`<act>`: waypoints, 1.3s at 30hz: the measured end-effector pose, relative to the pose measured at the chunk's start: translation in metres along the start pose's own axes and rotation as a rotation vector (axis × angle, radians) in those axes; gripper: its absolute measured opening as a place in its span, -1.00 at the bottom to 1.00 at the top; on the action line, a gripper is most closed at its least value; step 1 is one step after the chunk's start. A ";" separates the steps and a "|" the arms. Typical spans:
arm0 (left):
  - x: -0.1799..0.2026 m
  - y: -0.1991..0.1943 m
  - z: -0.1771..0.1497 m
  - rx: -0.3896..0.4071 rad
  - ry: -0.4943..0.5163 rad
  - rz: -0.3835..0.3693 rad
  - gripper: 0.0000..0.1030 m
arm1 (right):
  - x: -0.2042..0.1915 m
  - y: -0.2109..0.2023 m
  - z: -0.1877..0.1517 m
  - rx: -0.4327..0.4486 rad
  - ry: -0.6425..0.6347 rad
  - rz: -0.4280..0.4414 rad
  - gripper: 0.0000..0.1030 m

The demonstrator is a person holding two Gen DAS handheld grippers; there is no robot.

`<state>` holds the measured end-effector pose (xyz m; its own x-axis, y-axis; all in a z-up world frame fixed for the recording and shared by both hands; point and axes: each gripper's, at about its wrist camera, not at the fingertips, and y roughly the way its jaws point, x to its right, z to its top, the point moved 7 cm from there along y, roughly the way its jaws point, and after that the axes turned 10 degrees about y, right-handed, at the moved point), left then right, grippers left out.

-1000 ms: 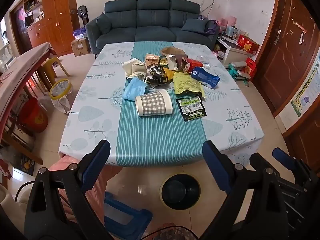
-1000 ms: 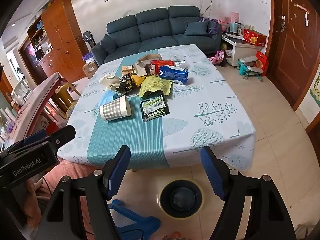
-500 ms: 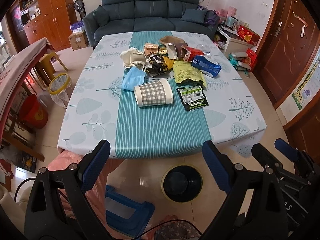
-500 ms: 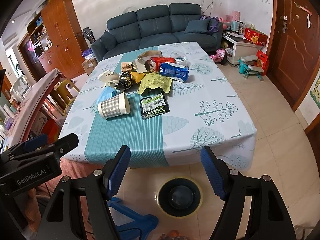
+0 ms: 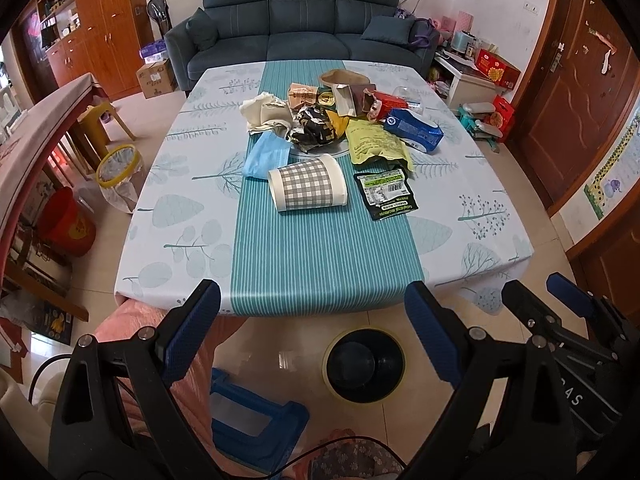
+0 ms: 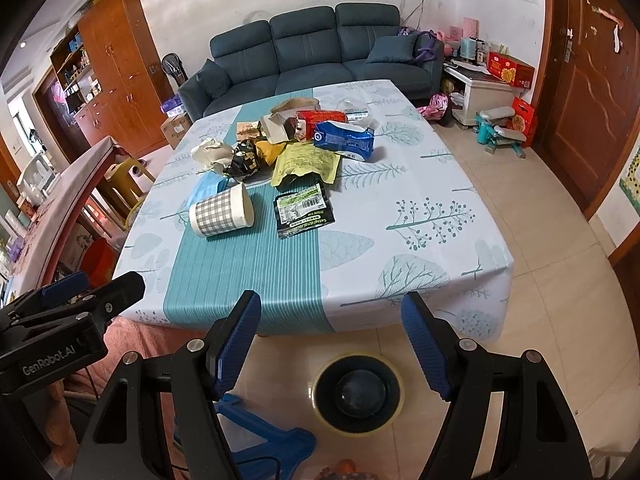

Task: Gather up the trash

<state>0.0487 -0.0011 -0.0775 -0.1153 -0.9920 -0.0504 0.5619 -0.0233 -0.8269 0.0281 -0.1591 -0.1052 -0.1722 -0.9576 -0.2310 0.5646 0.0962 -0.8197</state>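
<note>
Both jaws wide, trash pile (image 5: 332, 120) untouched

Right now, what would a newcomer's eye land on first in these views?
The heap of crumpled wrappers and cartons in the middle of the leaf-print tablecloth's teal stripe. A grey checked paper cup lies on its side at the heap's near edge. A black round bin sits on the floor below the open left gripper and right gripper.

A dark blue sofa (image 5: 302, 24) stands against the white wall, wooden cabinets (image 6: 114, 76) left, beige tiled floor (image 6: 560, 300).
</note>
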 end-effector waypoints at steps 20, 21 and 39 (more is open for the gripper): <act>0.000 0.000 -0.002 -0.001 0.001 0.000 0.78 | -0.001 0.001 0.000 -0.004 0.000 -0.003 0.43; 0.000 0.000 -0.002 -0.001 0.001 0.000 0.78 | -0.003 -0.001 0.000 -0.003 -0.001 -0.003 0.43; -0.001 -0.002 -0.006 0.000 0.003 -0.004 0.78 | -0.004 -0.001 0.000 -0.003 -0.001 -0.004 0.43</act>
<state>0.0434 0.0006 -0.0793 -0.1199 -0.9916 -0.0489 0.5614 -0.0271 -0.8271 0.0288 -0.1553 -0.1035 -0.1732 -0.9583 -0.2271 0.5614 0.0934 -0.8223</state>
